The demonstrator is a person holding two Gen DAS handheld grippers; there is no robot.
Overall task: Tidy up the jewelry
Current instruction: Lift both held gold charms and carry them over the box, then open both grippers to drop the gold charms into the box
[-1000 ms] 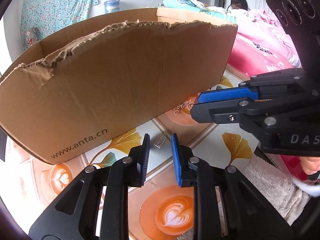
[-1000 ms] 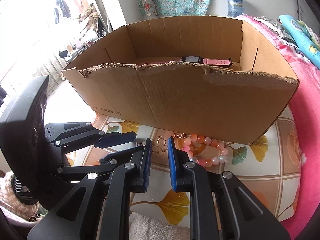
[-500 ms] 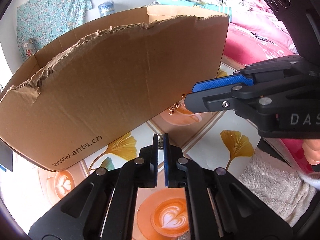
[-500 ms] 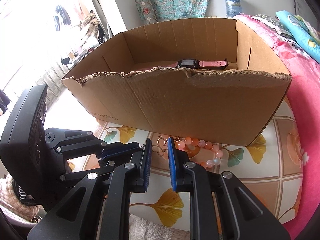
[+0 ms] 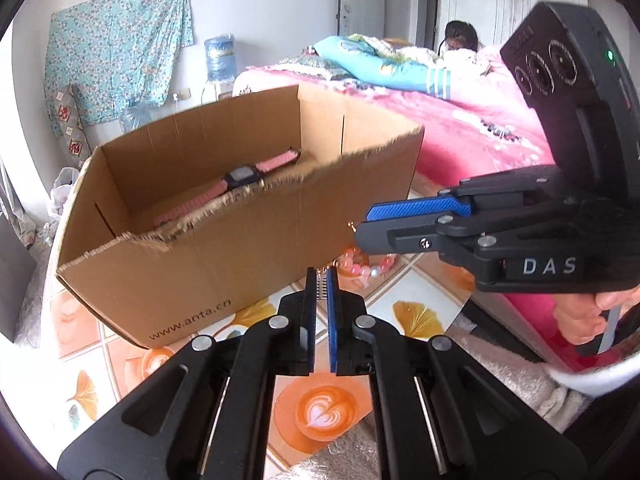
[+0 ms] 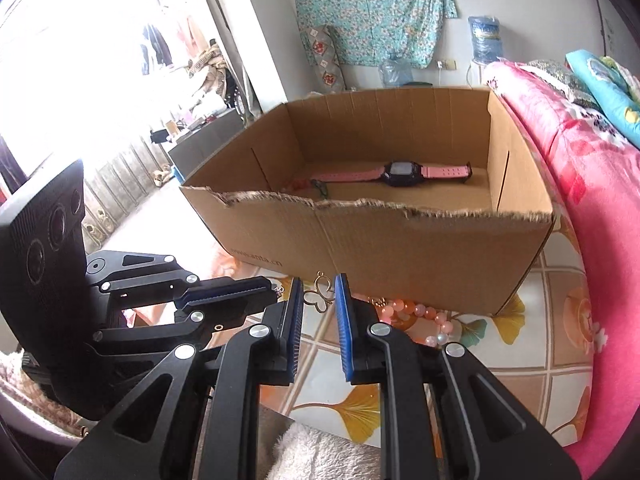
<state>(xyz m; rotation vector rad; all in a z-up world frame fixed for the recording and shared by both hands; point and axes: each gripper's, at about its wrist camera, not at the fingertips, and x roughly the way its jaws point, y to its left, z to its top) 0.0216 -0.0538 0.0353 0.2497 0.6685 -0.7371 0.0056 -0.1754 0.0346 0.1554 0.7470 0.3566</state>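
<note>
Between the left fingers [image 5: 321, 285] sits a small silver charm [image 5: 319, 287], pinched at the tips; the jaws have just been closing and now grip it. Right fingers [image 6: 317, 297] hold a gold butterfly pendant [image 6: 319, 295], clamped narrow, its chain hard to trace. Both pieces look clear of the tabletop [image 6: 556, 332], in front of the box [image 6: 400, 244].

Bead bracelet [image 6: 416, 318], pink and pearl, lies on the tabletop touching the box's near wall, just right of the right fingers; in the left view it peeks out under the right gripper. Watch [image 6: 400, 172], pink strap, already lies inside the box by the far wall. Something small, red and green, lies inside at the near left; can't identify it.

Step, as I read it: pickup done, carry to the box under way. Next move calls for getting both pieces over the torn near rim, then opening above the box floor, clear of the watch. Risk: a thin chain snagging on the ragged cardboard edge. Bracelet is left for later.
</note>
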